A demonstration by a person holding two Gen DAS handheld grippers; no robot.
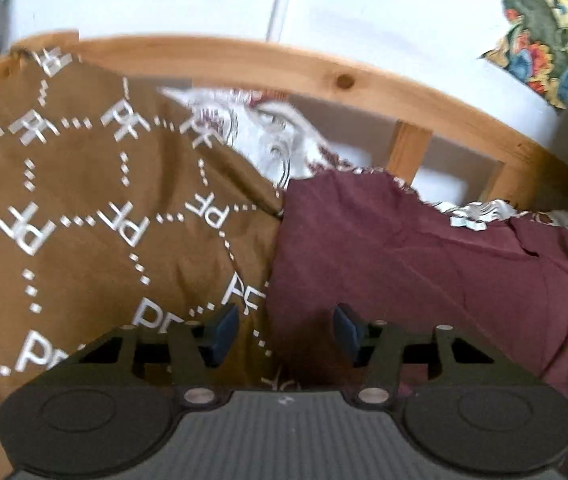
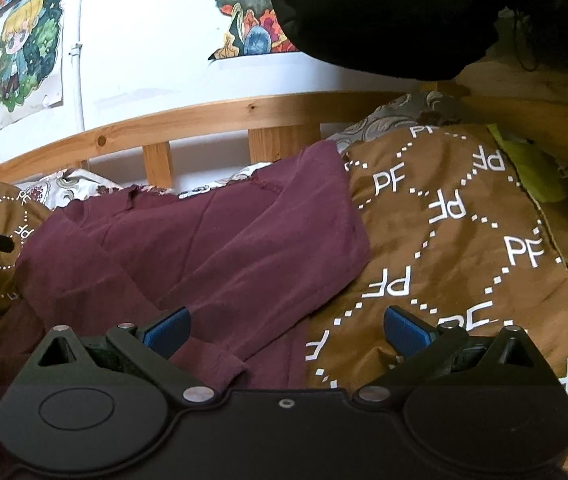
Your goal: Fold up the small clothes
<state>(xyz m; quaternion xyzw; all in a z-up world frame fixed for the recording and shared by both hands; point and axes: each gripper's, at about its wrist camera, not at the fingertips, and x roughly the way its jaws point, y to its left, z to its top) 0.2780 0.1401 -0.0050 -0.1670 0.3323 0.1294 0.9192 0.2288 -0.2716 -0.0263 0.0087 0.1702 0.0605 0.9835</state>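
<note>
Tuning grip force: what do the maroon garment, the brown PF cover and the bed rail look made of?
Maroon garment: thin matte fabric, probably cotton jersey; soft creases, stitched hem. Brown PF cover: smooth woven cloth, slight sheen, white lettering that looks printed. Bed rail: pale, lightly finished wood, likely pine; knots and grain show.

Matt maroon cloth shirt (image 2: 203,240); smooth brown printed bedcover (image 1: 83,200); knotty bare-wood bed rail (image 2: 203,118); matt black plastic gripper (image 2: 286,330), ribbed blue pads (image 2: 406,330).

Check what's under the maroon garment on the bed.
The maroon garment lies on a brown bedspread printed with white PF letters, which shows on both sides of it. A patterned white fabric peeks out behind. Whatever is directly beneath the garment is covered.
</note>
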